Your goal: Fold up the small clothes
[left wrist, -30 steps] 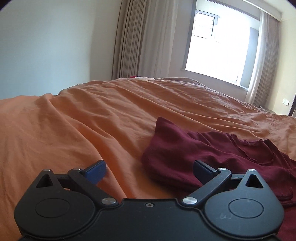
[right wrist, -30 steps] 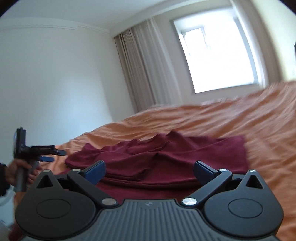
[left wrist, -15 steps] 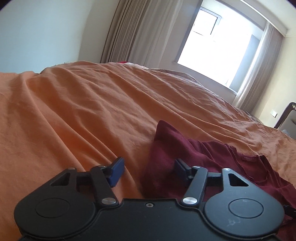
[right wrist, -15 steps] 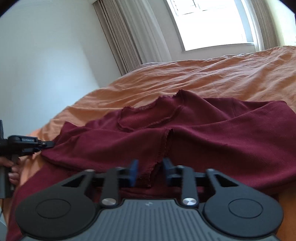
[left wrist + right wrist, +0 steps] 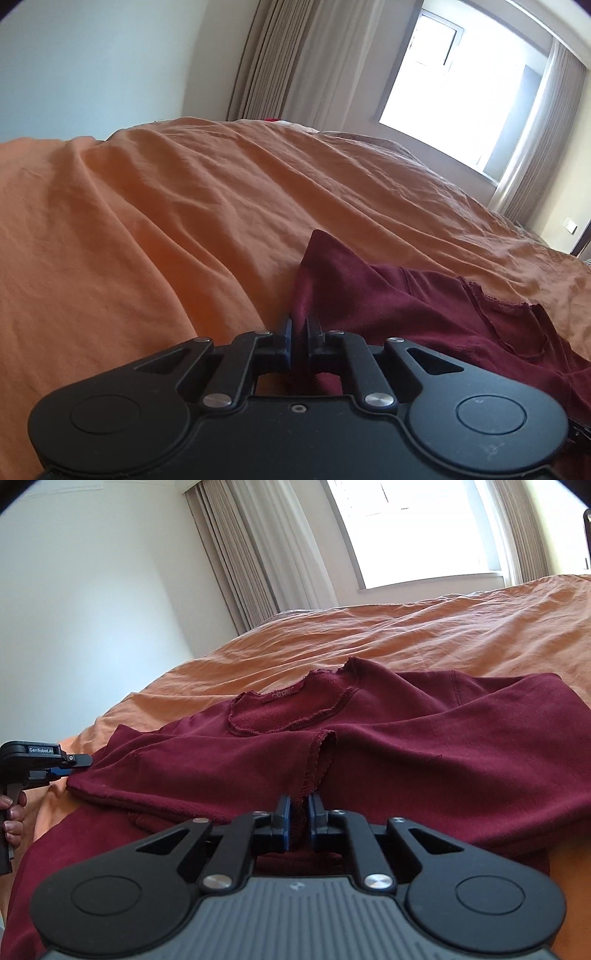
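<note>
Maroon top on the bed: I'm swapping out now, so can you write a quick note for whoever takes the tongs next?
Left tongs: jaws just closed, pinching the maroon top at its left edge.
Right tongs: jaws just closed on a frayed hem at the near middle.
The top lies on the orange bedcover, sleeves already across the front.
Left to do: lift both grips, fold over, smooth.

Bright window (image 5: 461, 92) glare, sharp pics, fisheye-bent edges, dark corners
</note>
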{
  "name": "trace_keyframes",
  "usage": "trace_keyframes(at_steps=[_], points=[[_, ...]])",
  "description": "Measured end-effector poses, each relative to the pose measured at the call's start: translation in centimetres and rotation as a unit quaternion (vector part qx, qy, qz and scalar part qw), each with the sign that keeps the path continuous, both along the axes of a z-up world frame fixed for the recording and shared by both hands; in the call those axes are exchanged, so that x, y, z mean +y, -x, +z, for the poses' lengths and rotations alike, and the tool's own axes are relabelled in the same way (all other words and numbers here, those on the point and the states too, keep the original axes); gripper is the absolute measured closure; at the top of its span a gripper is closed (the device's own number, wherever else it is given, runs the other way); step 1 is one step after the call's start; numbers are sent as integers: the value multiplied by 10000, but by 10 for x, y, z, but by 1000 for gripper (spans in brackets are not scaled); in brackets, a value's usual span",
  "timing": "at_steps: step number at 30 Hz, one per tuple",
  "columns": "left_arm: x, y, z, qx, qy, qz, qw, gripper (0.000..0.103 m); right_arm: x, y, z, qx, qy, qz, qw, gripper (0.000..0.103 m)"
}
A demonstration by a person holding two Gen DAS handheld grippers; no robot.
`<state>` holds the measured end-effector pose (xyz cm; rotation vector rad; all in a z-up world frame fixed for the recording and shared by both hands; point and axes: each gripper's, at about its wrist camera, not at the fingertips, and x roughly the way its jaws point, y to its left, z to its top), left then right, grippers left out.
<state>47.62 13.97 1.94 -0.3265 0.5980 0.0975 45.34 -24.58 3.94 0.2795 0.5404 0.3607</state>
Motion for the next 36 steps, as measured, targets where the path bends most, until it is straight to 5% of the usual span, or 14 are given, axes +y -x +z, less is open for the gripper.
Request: trace_keyframes(at_steps=[7,11,14,19,24,27,36], points=[[-5,-13,12,-250,-287,-168,9991,54,-4,5,-9,-199,-204,-44,9996,90],[-8,-45,10,-82,-417,-285,9987,54,-3,6,-12,-269,-156,-38,9995,88],[-8,-71,-3,234,-606,-296,9974,64,-4,7,-13,-260,-198,-21,9995,88],[1,-80,-9,207,-504,-175,9984,62,-5,5,-16,-238,-273,6,9993,83],[6,-58,4,11,-475,-116,9988,35,0,5,-15,-387,-286,479,9977,23],[12,-29,10,-119,-285,-200,9993,29,13,9,-13,-505,62,537,9973,6],[7,74,12,-388,-591,-508,9962,6,13,27,1,-47,418,513,9978,0]])
